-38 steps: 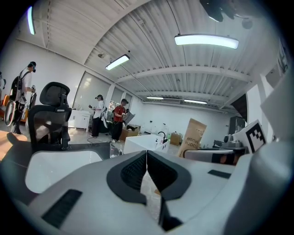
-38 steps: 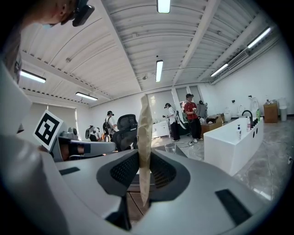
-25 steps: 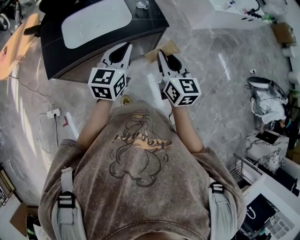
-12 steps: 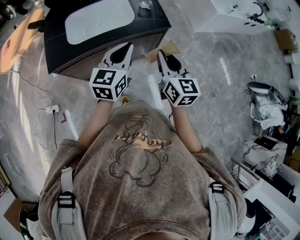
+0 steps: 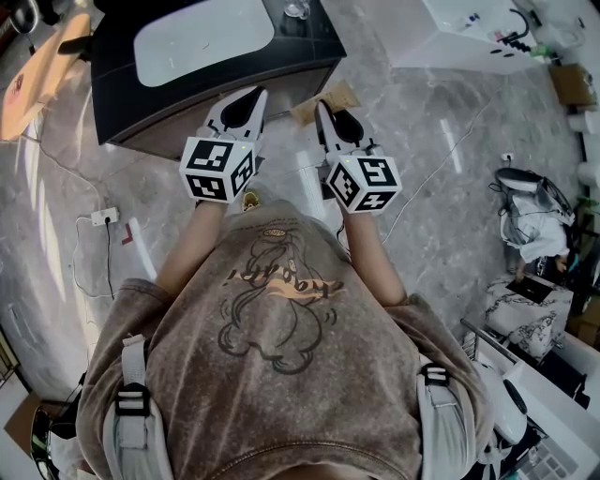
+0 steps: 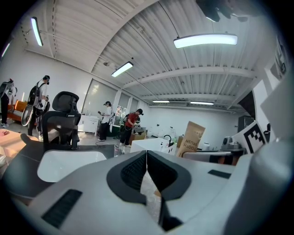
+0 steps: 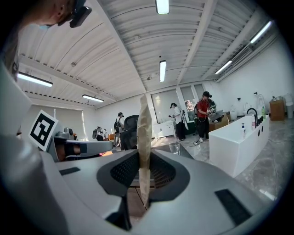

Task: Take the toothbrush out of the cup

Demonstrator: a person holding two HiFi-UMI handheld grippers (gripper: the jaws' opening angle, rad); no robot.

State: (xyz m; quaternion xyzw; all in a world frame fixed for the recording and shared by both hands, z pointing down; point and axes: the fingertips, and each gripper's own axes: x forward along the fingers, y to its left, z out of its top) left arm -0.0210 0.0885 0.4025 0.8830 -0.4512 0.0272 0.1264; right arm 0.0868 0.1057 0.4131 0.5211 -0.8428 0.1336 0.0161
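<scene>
Brown paper toothbrush packet [image 7: 144, 124] pinched edge-on in right tool [image 7: 143, 159], sticking up toward 12 o'clock past tips. Jaws barely parted, pads pressing packet. Left tool [image 6: 146, 158] pressed together, empty, just beside at 9 o'clock. Glass cup [image 5: 298, 8] on black desk [image 5: 309, 52], 11 o'clock of right tool, well apart.

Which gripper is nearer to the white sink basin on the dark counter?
Left. The left gripper sits at the counter's front edge, just below the white basin. The right gripper, clamped on a brown paper packet, is down by the counter's right corner.
</scene>
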